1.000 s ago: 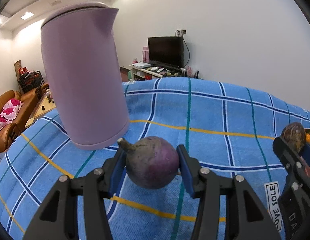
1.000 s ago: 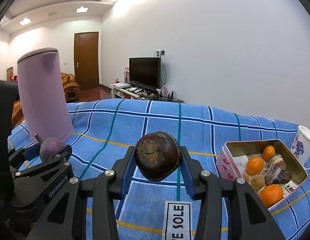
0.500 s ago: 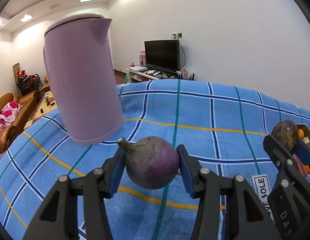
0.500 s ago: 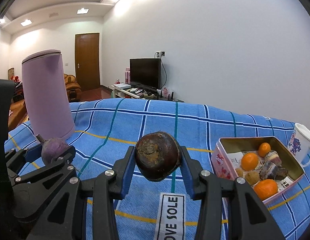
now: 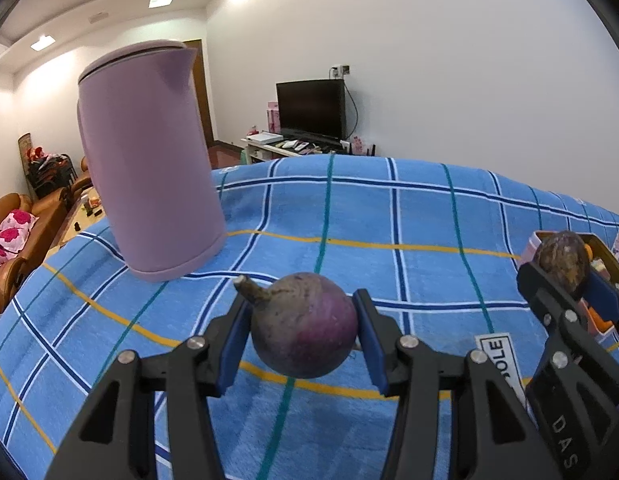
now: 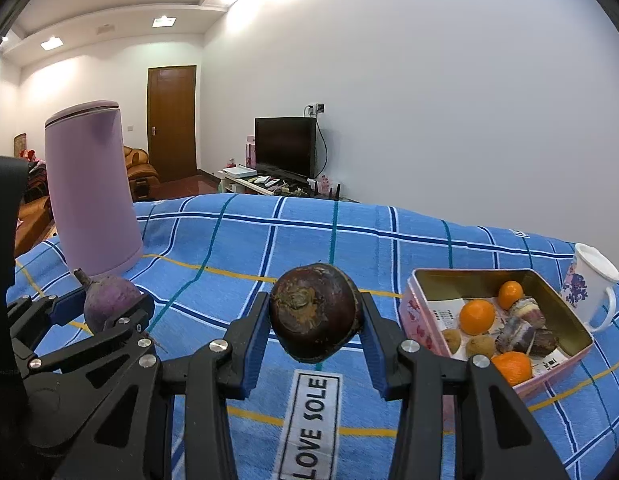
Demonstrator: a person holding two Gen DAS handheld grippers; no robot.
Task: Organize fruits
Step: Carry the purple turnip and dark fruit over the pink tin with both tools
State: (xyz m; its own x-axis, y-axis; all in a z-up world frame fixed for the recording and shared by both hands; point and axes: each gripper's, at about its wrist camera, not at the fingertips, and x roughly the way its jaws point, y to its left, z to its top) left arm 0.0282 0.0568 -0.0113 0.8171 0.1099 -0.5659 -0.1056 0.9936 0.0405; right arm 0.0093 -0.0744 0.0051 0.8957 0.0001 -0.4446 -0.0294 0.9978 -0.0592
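The left gripper [image 5: 303, 330] pinches a round purple fruit [image 5: 305, 326] between its blue pads; the skin is matte, dusty grey toward the top and deeper violet below, with a stubby woody stem jutting up to the left. The right gripper [image 6: 315, 316] is clamped on a darker, brown-maroon fruit [image 6: 314, 312] whose rough, scabbed end faces the camera. Both fruits are held clear above the tablecloth [image 6: 245, 240], a nubby blue terry weave crossed by white, navy, teal and yellow stripes and bearing a sewn white label printed LOVE SOLE [image 6: 311, 426]. To the right of the right gripper sits a rectangular pink tin [image 6: 419, 320] with a dull gold inner wall; it holds glossy oranges [image 6: 476, 317], small wrinkled tan fruits and some dark chunky pieces, lying on printed paper. Just beyond the tin stands a white mug [image 6: 589, 286] with a purple floral print. A tall, smooth lilac kettle [image 5: 149, 160] with a pointed spout stands at the cloth's far left.
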